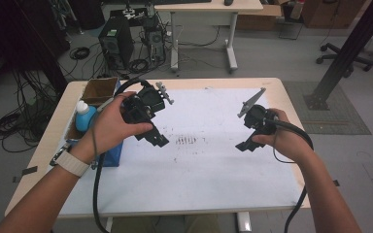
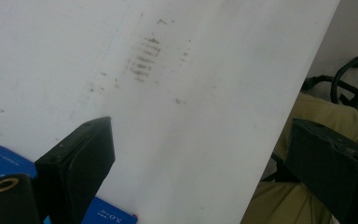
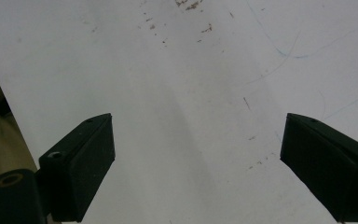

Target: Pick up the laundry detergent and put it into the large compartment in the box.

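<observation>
Two black two-jaw tools, left tool (image 1: 158, 141) and right tool (image 1: 243, 145), hover wide open and empty above the white-sheeted tabletop (image 1: 213, 174); the nearest thing, a blue flat box (image 2: 0, 163), lies just beside the left tool, likely awaiting pickup.

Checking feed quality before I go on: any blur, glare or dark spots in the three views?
High view: sharp, evenly lit, room dim at far left. Left gripper view: soft, jaws blurred, white sheet bright without glare. Right gripper view: smudges readable, jaws out of focus.
</observation>
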{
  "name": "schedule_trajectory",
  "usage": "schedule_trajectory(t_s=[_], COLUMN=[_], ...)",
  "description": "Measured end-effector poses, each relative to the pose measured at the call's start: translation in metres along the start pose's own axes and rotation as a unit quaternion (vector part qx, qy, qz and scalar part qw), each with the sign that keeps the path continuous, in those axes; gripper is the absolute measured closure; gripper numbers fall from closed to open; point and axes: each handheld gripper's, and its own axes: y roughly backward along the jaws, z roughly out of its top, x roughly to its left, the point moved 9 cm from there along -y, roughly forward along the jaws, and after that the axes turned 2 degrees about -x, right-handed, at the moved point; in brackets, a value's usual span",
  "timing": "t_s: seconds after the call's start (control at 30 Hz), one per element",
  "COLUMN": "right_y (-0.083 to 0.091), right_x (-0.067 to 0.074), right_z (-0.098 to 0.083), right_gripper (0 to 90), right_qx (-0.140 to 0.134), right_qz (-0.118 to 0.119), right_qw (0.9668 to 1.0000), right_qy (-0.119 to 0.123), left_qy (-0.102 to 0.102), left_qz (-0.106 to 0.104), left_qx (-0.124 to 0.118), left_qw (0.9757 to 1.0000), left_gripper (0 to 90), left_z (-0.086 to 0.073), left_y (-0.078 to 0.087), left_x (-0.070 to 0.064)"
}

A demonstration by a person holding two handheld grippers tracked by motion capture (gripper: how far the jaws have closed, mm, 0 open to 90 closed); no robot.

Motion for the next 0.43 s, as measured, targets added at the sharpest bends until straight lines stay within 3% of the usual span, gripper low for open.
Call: schedule_trajectory(t_s=[0.43], right_y=[0.0021], right_x=[0.0001], right_z=[-0.0004], right_gripper=[10.1], right_qx=[-0.003], right_qz=[-0.002], right_qw=[1.0000], right_qy=[-0.002], left_qy=[0.004], left_qz=[0.000], left_qx=[-0.001], left_qw=[1.0000], left_gripper=[8.6], left_z=[-0.0015], left_y=[0.0007], left_x=[0.0013])
